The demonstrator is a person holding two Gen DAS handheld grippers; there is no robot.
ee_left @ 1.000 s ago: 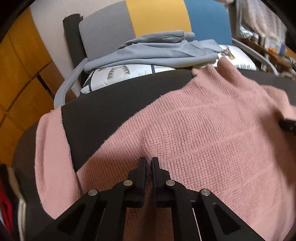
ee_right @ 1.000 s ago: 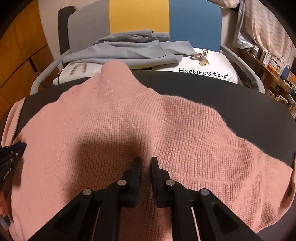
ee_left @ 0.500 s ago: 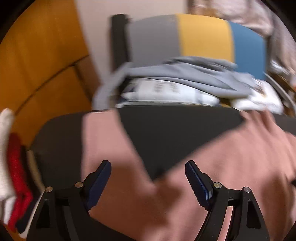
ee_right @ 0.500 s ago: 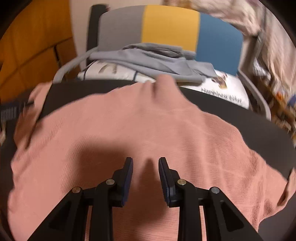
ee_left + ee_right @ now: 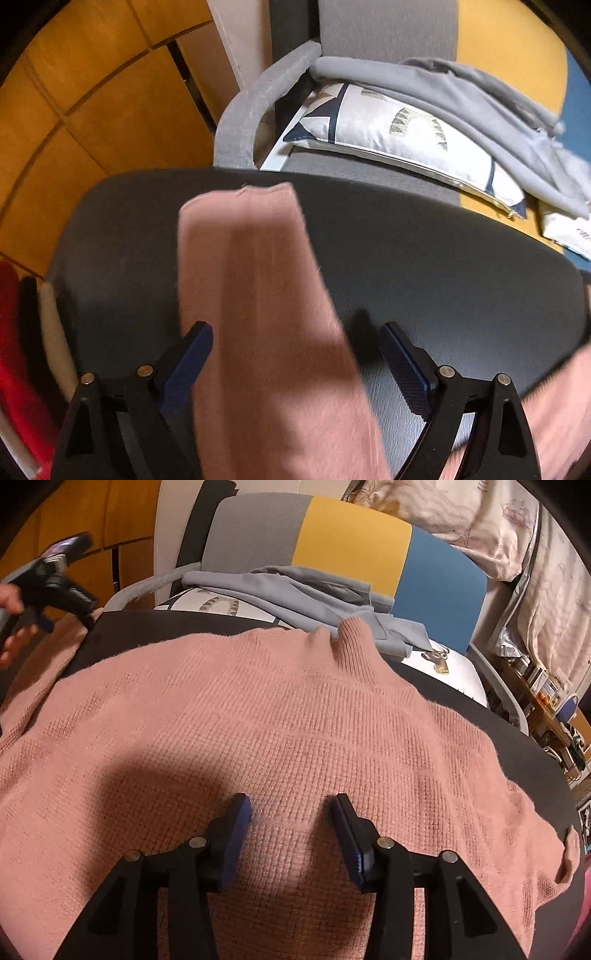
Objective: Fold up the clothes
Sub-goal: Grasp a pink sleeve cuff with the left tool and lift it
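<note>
A dark round table [image 5: 517,746] fills both views, and a pink knitted sweater [image 5: 280,716] lies spread flat across most of it, its collar pointing toward the far edge; behind the table stands a chair [image 5: 351,542] with grey, yellow and blue back panels, holding a grey garment [image 5: 303,594] draped over white printed cushions [image 5: 399,133]; one pink sleeve [image 5: 251,280] stretches out over the left part of the table, its cuff near the far rim; the right gripper [image 5: 291,823] hangs just over the sweater's body, jaws partly apart and opening, nothing pinched between them; the left gripper [image 5: 295,365] is over the sleeve, jaws wide and opening, the sleeve lying between the pads unpressed.
</note>
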